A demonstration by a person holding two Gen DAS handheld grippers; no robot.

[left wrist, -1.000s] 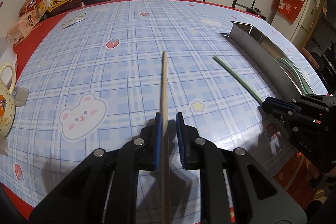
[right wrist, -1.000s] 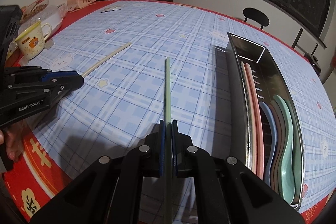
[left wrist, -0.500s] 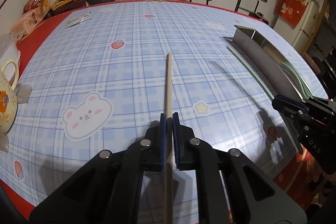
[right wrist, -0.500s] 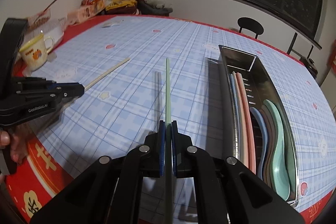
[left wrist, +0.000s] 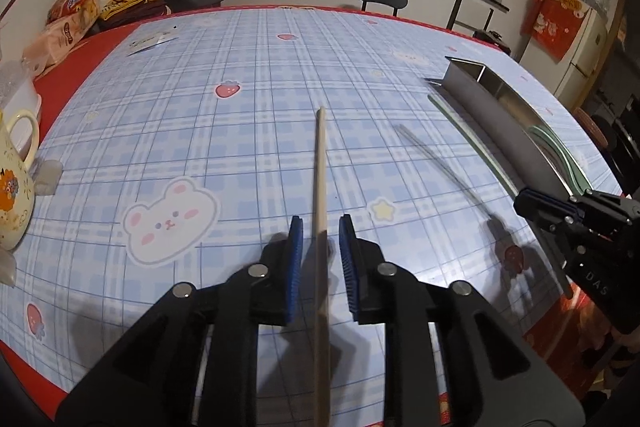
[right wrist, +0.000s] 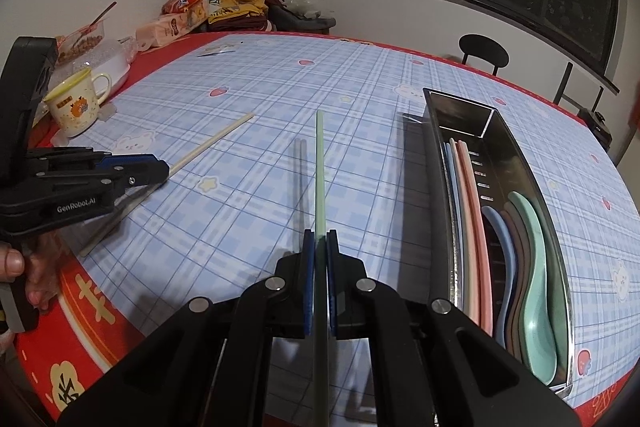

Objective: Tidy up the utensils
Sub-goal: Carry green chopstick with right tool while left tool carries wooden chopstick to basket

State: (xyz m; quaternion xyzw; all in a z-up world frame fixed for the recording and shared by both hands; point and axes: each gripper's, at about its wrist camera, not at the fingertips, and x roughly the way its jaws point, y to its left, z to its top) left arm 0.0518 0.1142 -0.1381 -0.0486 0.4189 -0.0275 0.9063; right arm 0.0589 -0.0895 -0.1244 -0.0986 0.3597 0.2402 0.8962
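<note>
Mid-transfer of two chopsticks toward the tray (right wrist: pixel 520 163).

Right gripper (right wrist: pixel 319 247): jaws pressed together, pinching the green chopstick (right wrist: pixel 320 163), which runs straight out ahead of the jaws and hangs above the bench (right wrist: pixel 248 95), its shadow just left of it. Tray off to the right of these jaws and ahead, well within reach, already holding pink and blue sticks along its left wall and spoons (right wrist: pixel 532 259) in the near end.

Left gripper (left wrist: pixel 320 239): jaws just been opening, now spread a little, with the beige chopstick (left wrist: pixel 321 179) between the pads but touching neither. Stick passing down the middle of the gap and on beyond the tips; from the right view its near end looks to rest on the bench below the jaws. Seemingly a let-go to regrip, not a finished placement, since the tray lies far right of these jaws.

Next, as judged: swing the green stick rightward over the tray, line it up lengthwise with the sticks inside, lower the tip into the left lane, then part the jaws. For the left: close again squarely on the beige stick before lifting. Risk: a long stick pinched at one end pivots easily and may catch the tray rim.
</note>
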